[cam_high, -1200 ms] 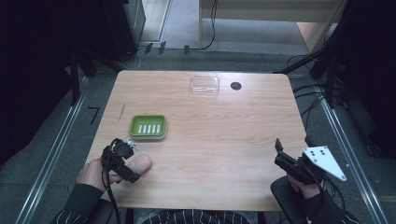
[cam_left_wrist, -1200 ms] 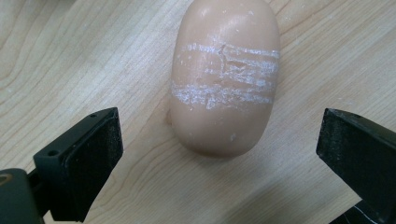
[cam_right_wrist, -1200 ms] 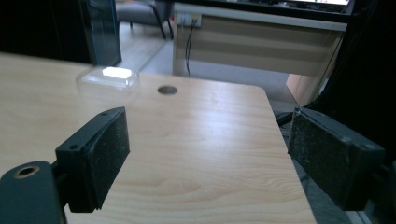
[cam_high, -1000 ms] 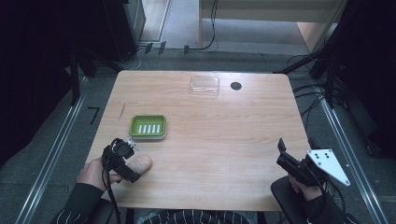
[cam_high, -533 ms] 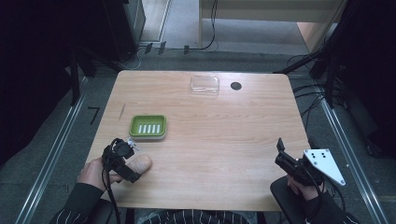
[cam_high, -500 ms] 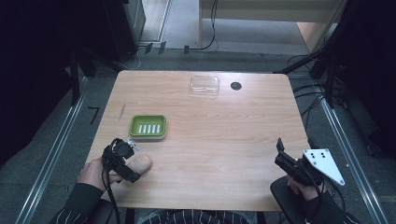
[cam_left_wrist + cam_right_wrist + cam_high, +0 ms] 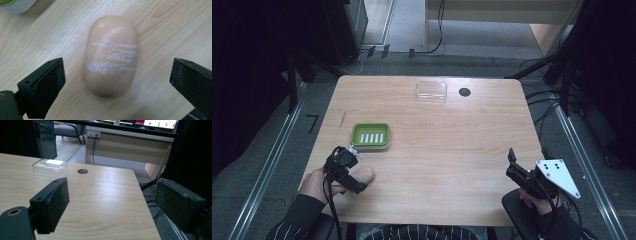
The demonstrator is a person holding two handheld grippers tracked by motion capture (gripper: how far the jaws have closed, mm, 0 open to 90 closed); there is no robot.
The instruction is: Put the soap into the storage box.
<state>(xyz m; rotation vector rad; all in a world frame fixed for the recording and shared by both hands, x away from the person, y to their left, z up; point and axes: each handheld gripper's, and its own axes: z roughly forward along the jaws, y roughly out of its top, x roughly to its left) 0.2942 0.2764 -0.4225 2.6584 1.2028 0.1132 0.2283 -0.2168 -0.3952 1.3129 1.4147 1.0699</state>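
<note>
Seen from the high view, a person seated at a wooden table [image 7: 447,140] holds the left gripper [image 7: 343,169] over the near left corner, poised above a peach-coloured bar of soap [image 7: 362,174] that lies on the bare wood just in front of a green soap dish [image 7: 370,135]; the right gripper [image 7: 518,172] hangs at the table's near right edge, well apart from the soap, its grey three-cornered plate [image 7: 558,176] jutting out past the edge. A clear plastic lid [image 7: 431,90] and a round cable hole [image 7: 464,92] sit side by side near the far edge. In the left gripper view, the soap [image 7: 111,55] (two chalky white stripes cross its top) lies flat on the wood between the wide-spread jaws of the left gripper [image 7: 117,77], with clear wood on either side and neither pad touching it; a corner of the dish [image 7: 15,5] peeks in at the top left. In the right gripper view, the right gripper [image 7: 112,203] also stands with jaws spread and nothing between them, looking across the table toward the clear lid [image 7: 50,166] and the hole [image 7: 82,171] beside it.
</note>
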